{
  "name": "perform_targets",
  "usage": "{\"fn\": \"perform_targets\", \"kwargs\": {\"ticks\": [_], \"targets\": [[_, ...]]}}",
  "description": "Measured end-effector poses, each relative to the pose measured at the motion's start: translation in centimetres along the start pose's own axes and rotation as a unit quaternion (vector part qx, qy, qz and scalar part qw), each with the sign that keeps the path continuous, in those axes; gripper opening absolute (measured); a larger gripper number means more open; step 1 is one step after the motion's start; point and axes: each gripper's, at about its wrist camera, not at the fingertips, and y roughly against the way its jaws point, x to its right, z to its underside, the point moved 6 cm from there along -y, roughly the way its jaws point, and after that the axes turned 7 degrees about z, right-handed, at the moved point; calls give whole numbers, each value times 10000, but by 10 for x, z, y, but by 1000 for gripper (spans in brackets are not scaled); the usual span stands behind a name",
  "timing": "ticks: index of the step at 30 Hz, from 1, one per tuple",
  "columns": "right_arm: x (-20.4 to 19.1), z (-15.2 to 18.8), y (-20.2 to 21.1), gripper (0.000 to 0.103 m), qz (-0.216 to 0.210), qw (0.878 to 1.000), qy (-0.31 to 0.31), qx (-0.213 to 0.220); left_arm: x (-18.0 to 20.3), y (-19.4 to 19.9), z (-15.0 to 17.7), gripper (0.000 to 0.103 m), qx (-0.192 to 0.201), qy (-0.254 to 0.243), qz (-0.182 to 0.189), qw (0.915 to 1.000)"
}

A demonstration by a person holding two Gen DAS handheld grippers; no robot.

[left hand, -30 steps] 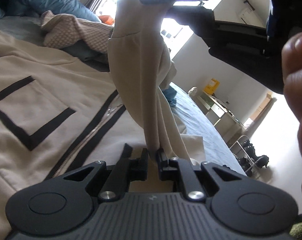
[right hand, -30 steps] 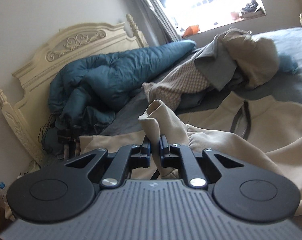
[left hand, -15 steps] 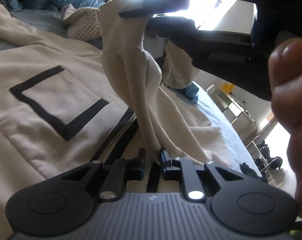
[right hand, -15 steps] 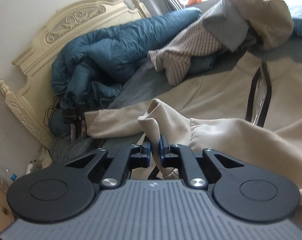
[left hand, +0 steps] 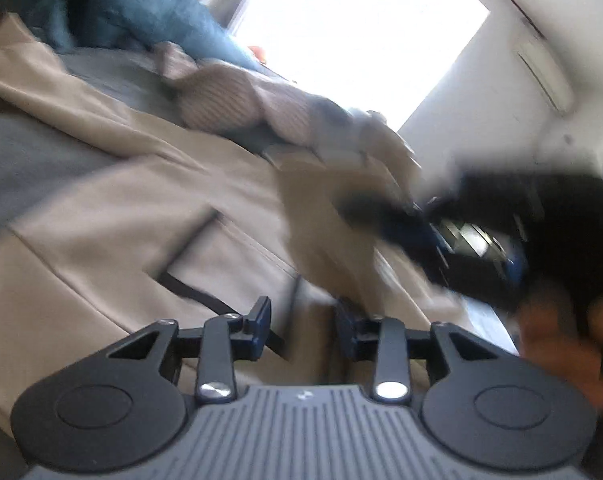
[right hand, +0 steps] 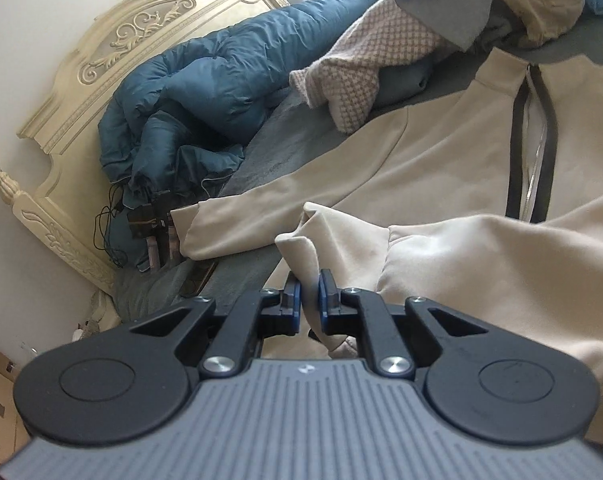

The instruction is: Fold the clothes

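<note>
A: Left wrist view is smeared with blur, but the left gripper [left hand: 302,326] shows its jaws parted, and they have just been opening. Nothing is pinched between the pads; the cream fleece zip jacket with dark trim [left hand: 113,240] lies spread beneath them.

B: And the sleeve?

A: A bunched fold of cream cloth [left hand: 329,248] hangs just ahead of the left fingertips, up against the right-hand pad as far as the blur lets me tell, though not gripped by both.

B: Over to the right wrist view, much sharper. The right gripper [right hand: 309,294] has its jaws pressed nearly together, pinching a ridge of the jacket's cream cuff [right hand: 301,248], which stands up out of the blue pads.

A: Where does the garment sit?

B: Flat on the grey bed cover [right hand: 285,148], zip [right hand: 535,148] running up the middle of its front, one sleeve [right hand: 237,224] stretched toward the carved cream wooden headboard [right hand: 101,68].

A: Beyond it?

B: A crumpled teal quilted duvet [right hand: 205,96] against the headboard, and a pink-and-white checked knit [right hand: 365,76] heaped beside the jacket's collar. In the left view, the other gripper shows as a dark blur at right, with a hand [left hand: 561,344] at the edge.
</note>
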Motion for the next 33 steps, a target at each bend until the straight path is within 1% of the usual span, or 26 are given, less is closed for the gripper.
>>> {"fn": "perform_targets", "kwargs": {"ticks": [3,5,6,7,8,9,12,16,19,21,23,24,26,29,31,33], "targets": [[0,9,-9,9,39,10000,-31,-47,-29,5,-23,42,43,244,-156,9996],[-1,16,-15,10,114,9999,13,-53,-42,2,-30,44,-47,426,-65,9991],[-2,20,-19,10,163,9998,49,-49,-48,-1,-33,46,-140,567,128,9982],[-4,24,-22,10,228,9997,106,-27,-52,-5,-35,50,-252,732,383,9963],[-5,28,-24,10,292,9994,187,2,-56,-8,-35,52,-353,877,564,9939],[-6,33,-26,10,357,9990,268,31,-57,-13,-33,52,-451,966,663,9921],[-9,45,-31,10,573,9967,551,174,-52,-23,-27,52,-654,883,746,9911],[-11,60,-35,10,873,9911,945,341,-50,-32,-19,52,-802,995,832,9883],[-10,70,-39,11,1060,9863,1194,404,-52,-35,-13,52,-870,1008,805,9878],[-10,75,-42,11,1148,9835,1340,404,-50,-36,-13,54,-868,976,842,9879],[-11,82,-46,11,1218,9805,1490,390,-45,-35,-13,60,-890,883,901,9880],[-12,85,-47,12,1258,9782,1597,427,-43,-35,-13,61,-901,814,920,9883],[-16,89,-49,13,1335,9732,1807,499,-42,-37,-13,63,-938,719,852,9893],[-18,91,-47,18,1307,9720,1872,555,-42,-44,-12,60,-1018,690,728,9897],[-18,93,-41,26,1246,9733,1840,578,-43,-49,-12,58,-1082,723,648,9894],[-20,95,-34,30,1187,9741,1821,626,-44,-54,-11,57,-1137,746,601,9889]]}}
